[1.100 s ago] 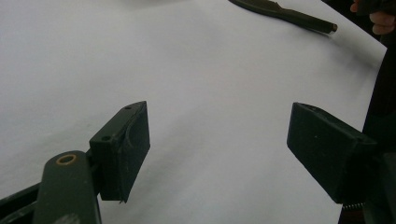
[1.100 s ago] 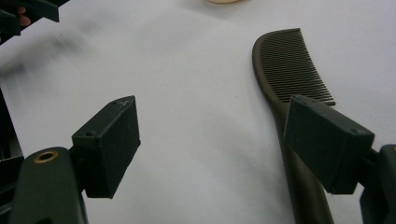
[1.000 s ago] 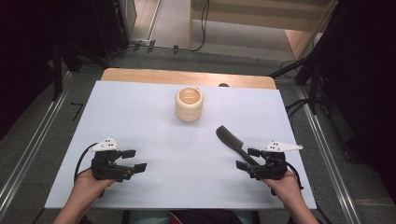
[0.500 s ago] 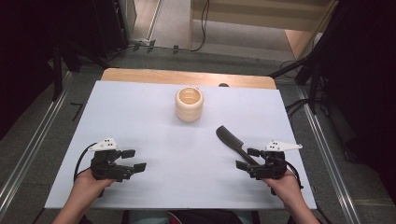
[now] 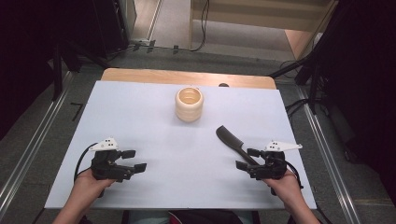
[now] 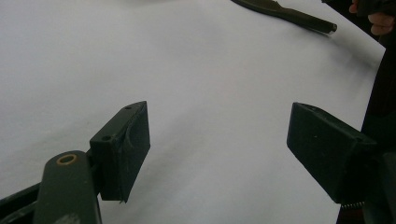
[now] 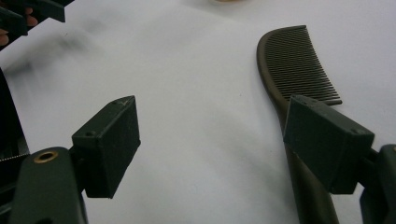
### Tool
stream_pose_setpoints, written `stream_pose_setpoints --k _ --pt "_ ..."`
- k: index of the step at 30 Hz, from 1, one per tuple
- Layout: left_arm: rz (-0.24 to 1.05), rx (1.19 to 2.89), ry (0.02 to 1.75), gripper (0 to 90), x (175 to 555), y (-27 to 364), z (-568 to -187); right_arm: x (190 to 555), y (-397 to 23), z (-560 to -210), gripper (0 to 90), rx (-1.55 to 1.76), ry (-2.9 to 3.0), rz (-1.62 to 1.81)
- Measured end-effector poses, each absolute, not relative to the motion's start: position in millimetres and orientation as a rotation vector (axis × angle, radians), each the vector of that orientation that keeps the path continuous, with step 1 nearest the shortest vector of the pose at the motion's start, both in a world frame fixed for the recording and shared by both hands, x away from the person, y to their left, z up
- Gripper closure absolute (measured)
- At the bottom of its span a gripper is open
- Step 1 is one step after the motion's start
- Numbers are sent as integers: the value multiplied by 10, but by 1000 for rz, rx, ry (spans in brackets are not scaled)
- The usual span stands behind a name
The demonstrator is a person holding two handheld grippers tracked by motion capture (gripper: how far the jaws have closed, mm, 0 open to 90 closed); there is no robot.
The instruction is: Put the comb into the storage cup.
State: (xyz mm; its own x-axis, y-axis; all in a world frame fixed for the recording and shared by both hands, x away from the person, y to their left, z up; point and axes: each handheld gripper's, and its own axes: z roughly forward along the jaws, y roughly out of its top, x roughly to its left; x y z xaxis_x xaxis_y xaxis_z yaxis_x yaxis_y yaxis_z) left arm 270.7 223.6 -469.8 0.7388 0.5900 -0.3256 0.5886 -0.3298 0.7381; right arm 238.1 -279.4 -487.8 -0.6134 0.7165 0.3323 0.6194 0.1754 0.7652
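Observation:
A dark comb (image 5: 229,139) lies flat on the white table (image 5: 154,121), right of centre, its handle running toward my right gripper (image 5: 246,158). That gripper rests low by the handle, open, with nothing between its jaws; in the right gripper view the comb (image 7: 299,70) lies under the right jaw. A cream ribbed cup (image 5: 189,104) stands upright at the table's middle back. My left gripper (image 5: 134,160) sits open on the left front of the table, empty. The comb's handle (image 6: 299,18) shows far off in the left gripper view.
A wooden board (image 5: 187,77) edges the table's far side. Metal rails (image 5: 32,144) run along the floor on both sides, with cables and dark stands behind. The person's hands hold both grippers near the front edge.

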Motion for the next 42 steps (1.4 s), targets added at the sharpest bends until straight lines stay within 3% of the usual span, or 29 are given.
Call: stream_pose_setpoints --k 42 --pt "-4 2028 886 222 2706 2235 -4696 2417 -2963 -4876 167 1327 2359 1380"
